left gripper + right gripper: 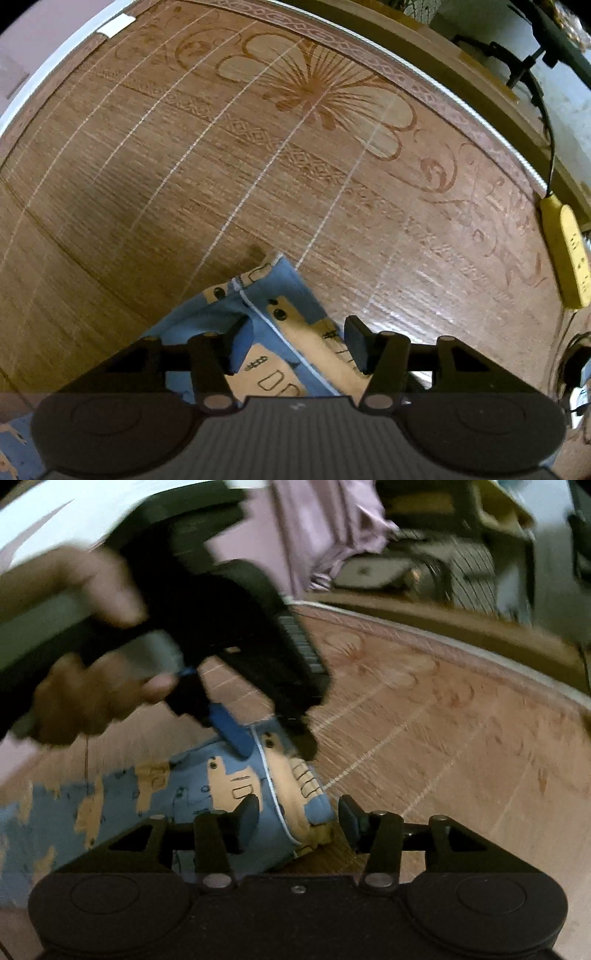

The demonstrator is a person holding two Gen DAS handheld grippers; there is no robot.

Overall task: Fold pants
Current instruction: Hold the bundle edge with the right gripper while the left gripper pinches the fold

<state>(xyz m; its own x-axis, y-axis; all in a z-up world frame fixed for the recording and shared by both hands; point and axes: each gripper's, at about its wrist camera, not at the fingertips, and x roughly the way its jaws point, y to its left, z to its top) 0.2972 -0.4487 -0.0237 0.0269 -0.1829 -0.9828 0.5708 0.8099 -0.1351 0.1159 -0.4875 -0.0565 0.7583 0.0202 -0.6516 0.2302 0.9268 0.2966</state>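
Observation:
Blue pants with a tan cartoon print and white piping lie on a brown woven mat. In the left wrist view my left gripper is open, its jaws wide apart over one end of the pants. In the right wrist view my right gripper is open above the pants, straddling the same end. The left gripper also shows there, held in a hand, tips down at the pants' far edge. That view is motion-blurred.
A yellow power strip with a black cable lies on the mat's right edge. A white-trimmed mat border and a wooden ledge run along the far side. Pink cloth and furniture stand beyond the mat.

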